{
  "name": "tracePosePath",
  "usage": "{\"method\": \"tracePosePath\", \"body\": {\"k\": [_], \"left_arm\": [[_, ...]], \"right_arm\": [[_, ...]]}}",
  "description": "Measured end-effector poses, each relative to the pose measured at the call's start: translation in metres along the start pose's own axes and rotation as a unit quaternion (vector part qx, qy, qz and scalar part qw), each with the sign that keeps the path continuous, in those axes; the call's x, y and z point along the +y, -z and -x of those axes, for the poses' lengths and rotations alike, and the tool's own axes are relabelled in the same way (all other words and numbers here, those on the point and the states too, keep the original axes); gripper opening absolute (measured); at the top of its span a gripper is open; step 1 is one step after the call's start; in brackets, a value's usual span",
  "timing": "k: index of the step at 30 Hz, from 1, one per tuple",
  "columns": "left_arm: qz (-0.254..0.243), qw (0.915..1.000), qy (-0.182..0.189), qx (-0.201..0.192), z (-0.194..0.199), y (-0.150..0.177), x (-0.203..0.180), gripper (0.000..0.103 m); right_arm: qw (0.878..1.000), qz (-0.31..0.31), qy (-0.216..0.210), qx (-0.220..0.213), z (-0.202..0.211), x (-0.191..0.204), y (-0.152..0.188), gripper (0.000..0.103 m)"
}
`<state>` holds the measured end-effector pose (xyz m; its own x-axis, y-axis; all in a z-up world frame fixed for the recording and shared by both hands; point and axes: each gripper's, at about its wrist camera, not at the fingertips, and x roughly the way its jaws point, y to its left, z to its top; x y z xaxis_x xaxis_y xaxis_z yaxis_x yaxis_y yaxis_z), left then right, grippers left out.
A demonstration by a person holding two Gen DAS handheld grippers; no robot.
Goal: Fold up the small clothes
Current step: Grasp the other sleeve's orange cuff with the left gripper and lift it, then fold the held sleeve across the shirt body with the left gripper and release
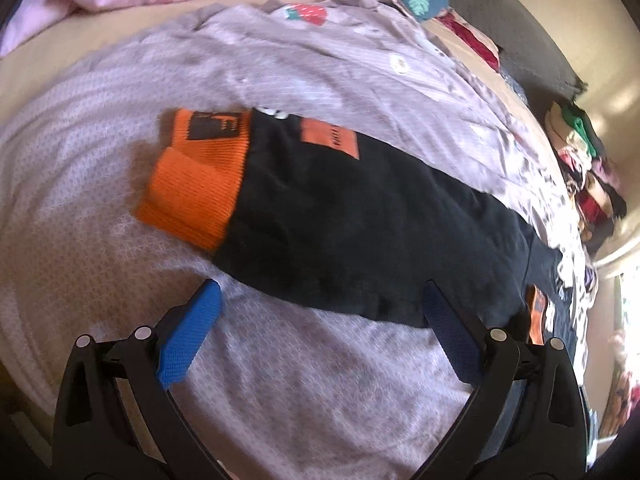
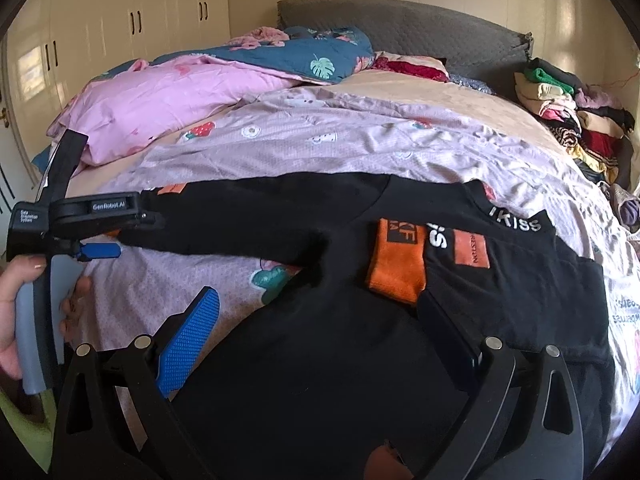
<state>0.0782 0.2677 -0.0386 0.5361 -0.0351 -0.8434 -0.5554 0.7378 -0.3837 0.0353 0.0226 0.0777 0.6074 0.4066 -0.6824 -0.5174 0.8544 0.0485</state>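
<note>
A small black sweatshirt (image 2: pixel 320 344) with orange ribbed cuffs lies on the lilac printed bedcover (image 2: pixel 320 152). In the left wrist view its left sleeve (image 1: pixel 360 220) stretches out flat, with an orange cuff (image 1: pixel 196 184) at its end. My left gripper (image 1: pixel 320 296) is open and empty, just short of that sleeve; it also shows at the left of the right wrist view (image 2: pixel 100 250). The other sleeve is folded across the chest, its orange cuff (image 2: pixel 396 260) beside the neckline. My right gripper (image 2: pixel 316 304) is open above the sweatshirt's body and holds nothing.
A pink duvet (image 2: pixel 160 104) and a teal leaf-print quilt (image 2: pixel 304 56) are bunched at the bed's far left. A pile of clothes (image 2: pixel 568 108) sits at the far right by the grey headboard (image 2: pixel 400 24). Cream wardrobes (image 2: pixel 120 28) stand behind.
</note>
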Motion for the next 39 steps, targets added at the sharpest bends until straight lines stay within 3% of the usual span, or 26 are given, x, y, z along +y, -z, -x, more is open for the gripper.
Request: {"method": "tracePosePath", "body": {"k": [7, 9, 11, 12, 13, 14, 20, 27, 39], "left_arm": [[0.085, 0.9949, 0.052, -0.013, -0.007, -0.021, 0.026, 0.09], [0.097, 0.9941, 0.042, -0.021, -0.006, -0.027, 0.032, 0.071], [0.106, 0.9934, 0.034, -0.027, -0.005, -0.028, 0.037, 0.036], [0.111, 0.9927, 0.037, -0.028, -0.003, -0.028, 0.04, 0.03], [0.118, 0.9914, 0.046, -0.032, -0.001, -0.028, 0.044, 0.015], [0.119, 0.9909, 0.052, -0.035, 0.0, -0.028, 0.045, 0.011], [0.071, 0.9917, 0.077, -0.074, 0.024, -0.026, 0.026, 0.01], [0.008, 0.987, 0.099, -0.126, 0.063, -0.02, -0.014, 0.009], [-0.058, 0.9747, 0.149, -0.156, 0.104, -0.016, -0.081, 0.009]], "right_arm": [[1.0, -0.01, -0.007, 0.009, -0.007, 0.0, 0.005, 0.098], [1.0, -0.011, -0.008, 0.011, -0.007, 0.0, 0.008, 0.098], [1.0, -0.011, -0.007, 0.012, -0.006, -0.001, 0.009, 0.098], [1.0, -0.012, -0.006, 0.012, -0.005, -0.001, 0.01, 0.098], [1.0, -0.012, -0.005, 0.012, -0.004, -0.002, 0.011, 0.098], [1.0, -0.014, -0.004, 0.012, -0.003, -0.003, 0.012, 0.098], [1.0, -0.03, 0.004, 0.004, 0.011, -0.018, 0.014, 0.098], [0.999, -0.051, 0.014, -0.011, 0.028, -0.038, 0.014, 0.098], [0.995, -0.087, 0.031, -0.025, 0.045, -0.067, 0.021, 0.098]]}}
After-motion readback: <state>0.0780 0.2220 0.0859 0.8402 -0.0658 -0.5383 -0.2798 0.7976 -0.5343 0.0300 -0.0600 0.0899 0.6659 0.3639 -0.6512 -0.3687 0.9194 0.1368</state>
